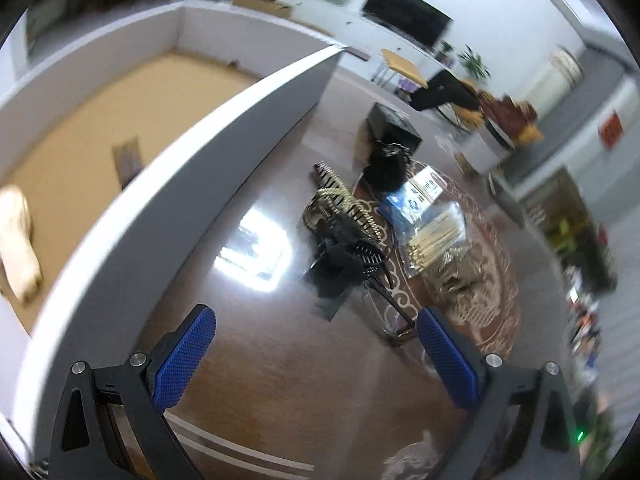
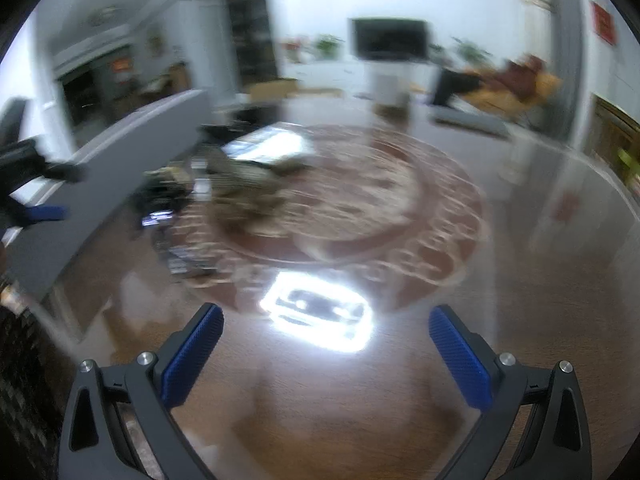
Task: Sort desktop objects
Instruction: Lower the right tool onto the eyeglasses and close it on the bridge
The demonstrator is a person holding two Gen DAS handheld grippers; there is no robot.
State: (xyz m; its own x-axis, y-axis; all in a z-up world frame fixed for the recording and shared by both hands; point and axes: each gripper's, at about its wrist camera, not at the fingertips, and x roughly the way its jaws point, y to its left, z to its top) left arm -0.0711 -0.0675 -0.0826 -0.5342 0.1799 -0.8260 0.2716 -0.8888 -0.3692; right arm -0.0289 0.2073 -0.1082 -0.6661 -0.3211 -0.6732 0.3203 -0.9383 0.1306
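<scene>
My left gripper (image 1: 316, 320) is open and empty above the glossy brown table (image 1: 280, 380). Ahead of it lies a pile of dark hair clips and combs (image 1: 344, 232), with a clear bag of pale sticks (image 1: 436, 232) and a blue-and-white packet (image 1: 416, 192) to the right. A grey-walled box (image 1: 224, 120) with a tan floor stands to the left; a cream object (image 1: 18, 240) lies in it. My right gripper (image 2: 326, 320) is open and empty over the table (image 2: 520, 320). The blurred pile (image 2: 224, 188) lies ahead left of it, beside the box wall (image 2: 120, 168).
A black box (image 1: 394, 126) and a dark bundle (image 1: 386, 166) sit behind the pile. A round patterned inlay (image 2: 360, 200) marks the table's middle. The left gripper (image 2: 40, 212) shows at the right wrist view's left edge. A bright lamp reflection (image 2: 320, 316) lies near my right fingers.
</scene>
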